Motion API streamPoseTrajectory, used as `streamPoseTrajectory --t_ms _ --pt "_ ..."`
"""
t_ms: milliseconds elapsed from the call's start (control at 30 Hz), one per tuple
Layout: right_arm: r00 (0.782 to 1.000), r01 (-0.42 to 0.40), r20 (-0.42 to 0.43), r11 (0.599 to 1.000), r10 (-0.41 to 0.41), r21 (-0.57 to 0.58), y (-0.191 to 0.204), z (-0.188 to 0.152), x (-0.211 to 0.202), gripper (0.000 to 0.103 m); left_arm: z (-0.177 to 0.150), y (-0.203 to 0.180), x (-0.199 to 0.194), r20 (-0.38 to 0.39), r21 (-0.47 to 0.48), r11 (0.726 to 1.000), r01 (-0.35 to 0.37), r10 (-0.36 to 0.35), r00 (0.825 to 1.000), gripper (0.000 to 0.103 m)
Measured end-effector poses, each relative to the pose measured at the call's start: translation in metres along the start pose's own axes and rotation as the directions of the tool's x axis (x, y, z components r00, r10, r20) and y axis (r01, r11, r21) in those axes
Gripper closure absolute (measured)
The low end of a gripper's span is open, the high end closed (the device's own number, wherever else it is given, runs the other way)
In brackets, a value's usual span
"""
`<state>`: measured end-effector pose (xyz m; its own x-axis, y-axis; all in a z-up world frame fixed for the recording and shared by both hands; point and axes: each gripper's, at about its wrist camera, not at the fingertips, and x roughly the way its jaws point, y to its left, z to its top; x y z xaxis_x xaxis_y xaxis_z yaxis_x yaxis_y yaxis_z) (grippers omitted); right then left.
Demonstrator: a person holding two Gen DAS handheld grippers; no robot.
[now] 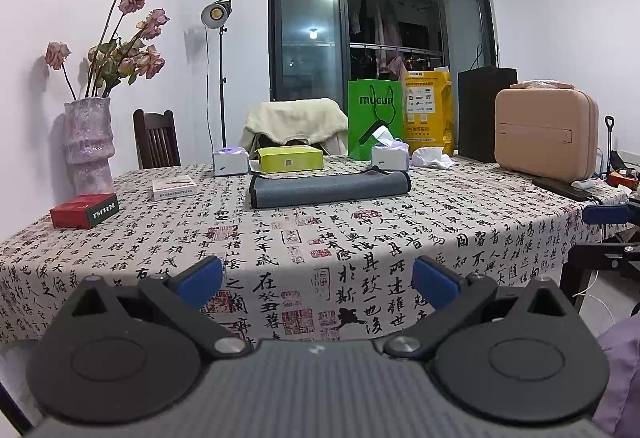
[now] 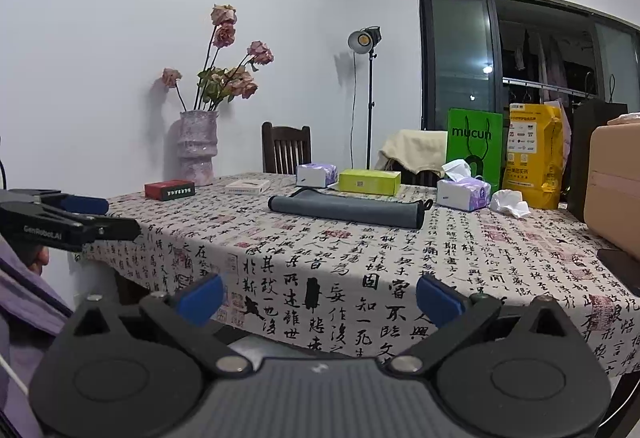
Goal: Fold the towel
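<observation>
Left wrist view finds the grey towel (image 1: 330, 188) lying folded mid-desk (image 1: 460, 222), well apart from the left gripper (image 1: 318, 280) and right gripper (image 2: 320, 296), both with fingers apart and empty; soft, light cloth, probably best pinched at near corners

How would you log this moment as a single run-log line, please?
left hand-held gripper: open, empty | right hand-held gripper: open, empty | grey towel: lying folded on tablecloth, untouched
</observation>
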<state>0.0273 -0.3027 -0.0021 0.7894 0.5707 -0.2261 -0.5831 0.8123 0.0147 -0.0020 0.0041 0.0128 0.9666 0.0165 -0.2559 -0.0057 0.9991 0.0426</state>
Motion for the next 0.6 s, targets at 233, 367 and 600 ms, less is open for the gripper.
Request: streamPoseTrajectory --t_ms 233,367,600 --pt "1.000 0.002 0.010 1.000 -0.003 0.019 -0.0019 0.0004 -0.0013 0.000 0.0001 -0.0002 0.0000 0.001 0.000 1.000 0.000 0.000 1.000 0.000" --pt "1.000 0.006 0.016 1.000 -0.006 0.019 -0.0019 0.0011 -0.0019 0.000 0.0000 -0.0002 0.0001 0.000 0.001 1.000 0.000 0.000 1.000 0.000" --pt "1.000 0.006 0.013 1.000 -0.007 0.021 -0.0020 -0.0004 -0.0019 0.000 -0.0001 -0.0008 -0.0003 -0.001 0.000 1.000 0.000 0.000 1.000 0.000"
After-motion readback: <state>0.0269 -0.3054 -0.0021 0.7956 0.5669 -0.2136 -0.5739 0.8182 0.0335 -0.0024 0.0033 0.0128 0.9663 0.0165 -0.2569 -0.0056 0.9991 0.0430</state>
